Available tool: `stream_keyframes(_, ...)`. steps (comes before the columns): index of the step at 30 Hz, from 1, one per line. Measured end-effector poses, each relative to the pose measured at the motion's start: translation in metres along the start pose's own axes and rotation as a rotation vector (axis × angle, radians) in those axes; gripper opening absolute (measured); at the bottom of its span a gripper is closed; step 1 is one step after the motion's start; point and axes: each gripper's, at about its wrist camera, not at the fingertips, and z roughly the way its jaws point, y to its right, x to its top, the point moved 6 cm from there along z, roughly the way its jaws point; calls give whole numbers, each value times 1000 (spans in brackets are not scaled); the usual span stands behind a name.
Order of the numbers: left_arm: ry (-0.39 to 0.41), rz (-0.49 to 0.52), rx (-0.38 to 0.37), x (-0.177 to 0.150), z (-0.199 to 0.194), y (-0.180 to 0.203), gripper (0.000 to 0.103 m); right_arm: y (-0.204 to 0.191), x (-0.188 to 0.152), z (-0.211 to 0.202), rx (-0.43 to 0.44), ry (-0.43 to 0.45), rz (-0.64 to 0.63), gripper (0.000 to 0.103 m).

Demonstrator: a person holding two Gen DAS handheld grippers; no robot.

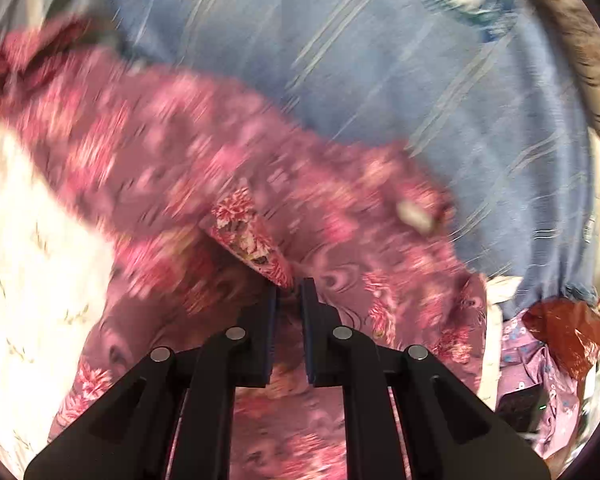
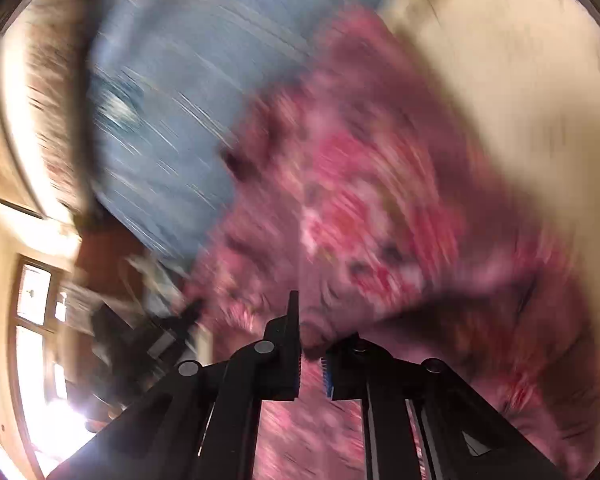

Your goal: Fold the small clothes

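A pink floral garment (image 1: 204,160) hangs and drapes over the bed, blurred by motion. My left gripper (image 1: 289,286) is shut on a folded edge of the garment, which sticks up between the fingertips. In the right wrist view the same garment (image 2: 364,208) fills the middle, strongly blurred. My right gripper (image 2: 312,320) is shut on a bunch of it; cloth covers the right fingertip.
A blue striped bedsheet (image 1: 400,60) lies under the garment, also seen in the right wrist view (image 2: 168,120). A white patterned cloth (image 1: 32,248) lies at left. Other clothes and a red bag (image 1: 568,336) sit at right. A window (image 2: 32,296) shows at far left.
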Motion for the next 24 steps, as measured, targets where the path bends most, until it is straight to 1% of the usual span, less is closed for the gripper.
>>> stream_keyframes(1,-33,-24,-7,-4,7,-9,9,8,-7,5,-19,-24,20,9)
stream_keyframes(2,-44,-28,-4,-7,8,-14,10,9,-11,1,2,-13,32,10)
stream_keyframes(3,-46,-28,-8,-9,8,-17,10,9,-13,-7,11,-3,31,17)
stream_keyframes(4,-44,-27,-16,-11,5,-19,10,7,-15,-18,14,8,19,29)
stream_keyframes(6,-27,-28,-43,-11,-5,-21,11,0,-11,-47,25,76,-8,42)
stream_keyframes(7,-19,-26,-62,-10,-9,-20,16,-2,-8,-66,22,130,-25,47)
stream_keyframes(8,-14,-25,-74,-11,-11,-19,27,-3,-2,-85,16,190,-36,50)
stream_keyframes(9,-7,-30,-91,-8,-13,-17,35,-4,7,-100,5,245,-43,57)
stream_keyframes(10,-6,-39,-101,-6,-14,-14,51,-5,15,-108,-12,275,-45,61)
stream_keyframes(11,-8,-45,-109,-5,-16,-12,58,-5,23,-112,-32,291,-44,61)
stream_keyframes(12,-13,-47,-116,-4,-14,-9,58,-7,30,-113,-43,294,-39,61)
stream_keyframes(14,-28,-30,-128,-1,-7,2,58,-17,39,-103,4,269,-35,61)
stream_keyframes(16,-39,-25,-116,4,1,8,61,-41,43,-80,53,225,-60,61)
stream_keyframes(18,-64,-60,-107,8,13,8,59,-55,42,-59,56,192,-85,61)
stream_keyframes(19,-73,-76,-105,10,17,6,52,-60,44,-48,41,185,-103,61)
stream_keyframes(20,-64,-79,-91,12,17,5,25,-65,46,-38,27,175,-123,61)
stream_keyframes(21,-53,-69,-83,13,15,4,11,-70,49,-23,8,152,-143,62)
stream_keyframes(22,-46,-60,-81,14,11,3,3,-73,56,-4,-29,105,-160,63)
stream_keyframes(24,-14,-53,-64,17,1,-5,3,-72,62,22,-122,48,-192,63)
